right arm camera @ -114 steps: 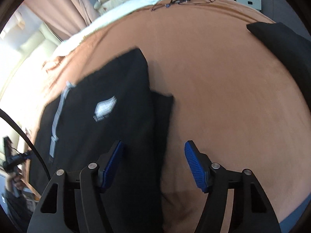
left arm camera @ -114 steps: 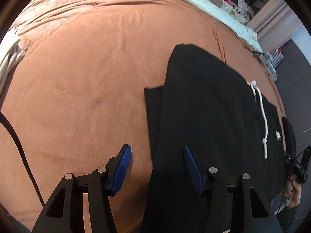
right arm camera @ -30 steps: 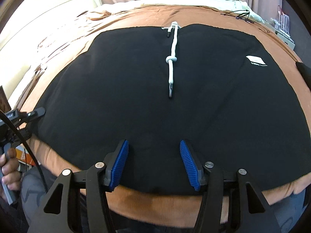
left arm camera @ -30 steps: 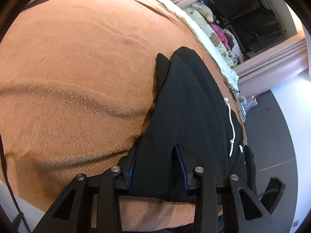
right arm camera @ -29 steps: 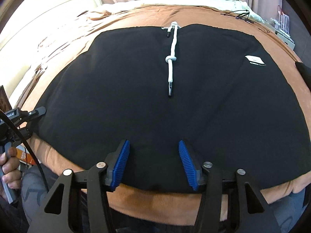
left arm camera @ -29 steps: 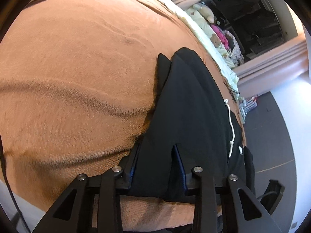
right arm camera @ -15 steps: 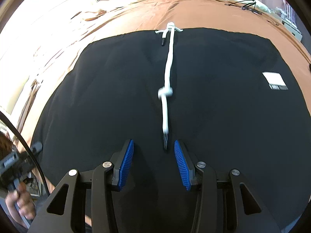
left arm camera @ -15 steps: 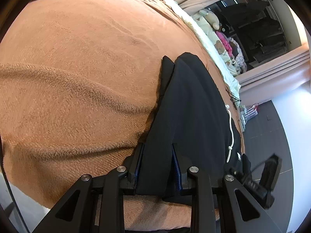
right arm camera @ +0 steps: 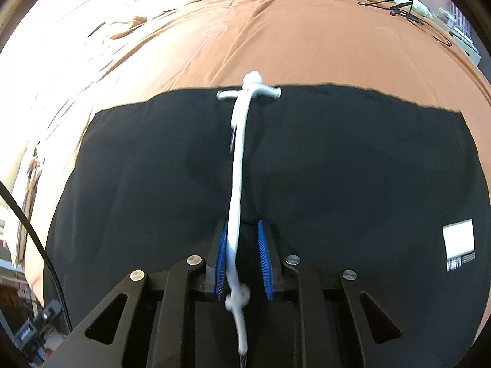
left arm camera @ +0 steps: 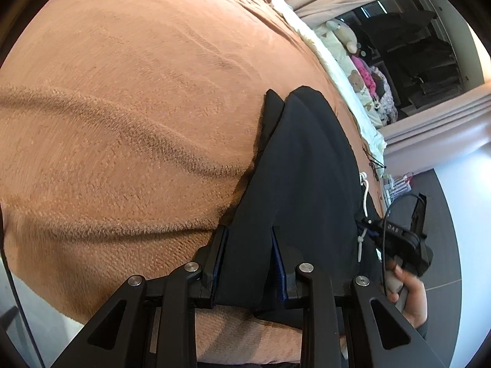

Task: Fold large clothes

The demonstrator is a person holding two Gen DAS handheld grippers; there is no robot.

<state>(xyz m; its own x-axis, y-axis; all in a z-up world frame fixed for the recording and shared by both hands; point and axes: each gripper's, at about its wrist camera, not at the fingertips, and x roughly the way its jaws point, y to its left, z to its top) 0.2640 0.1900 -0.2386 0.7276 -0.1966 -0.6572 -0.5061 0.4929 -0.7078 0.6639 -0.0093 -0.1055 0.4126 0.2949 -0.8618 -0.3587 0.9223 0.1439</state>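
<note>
The black shorts (right arm camera: 337, 159) lie along the bed's (left arm camera: 122, 92) near edge, left gripper (left arm camera: 247, 257) clamped on their side hem, right gripper (right arm camera: 242, 257) half-closed around the white drawstring (right arm camera: 237, 165), which I'd tuck inside before folding.

White drawstring (right arm camera: 238, 165) between right hand-held gripper (right arm camera: 242, 257) pads, black garment (right arm camera: 353, 168)

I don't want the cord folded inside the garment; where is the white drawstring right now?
In the right wrist view the white drawstring runs down the middle of the black garment from its far edge, and passes between the pads of the right claw.
</note>
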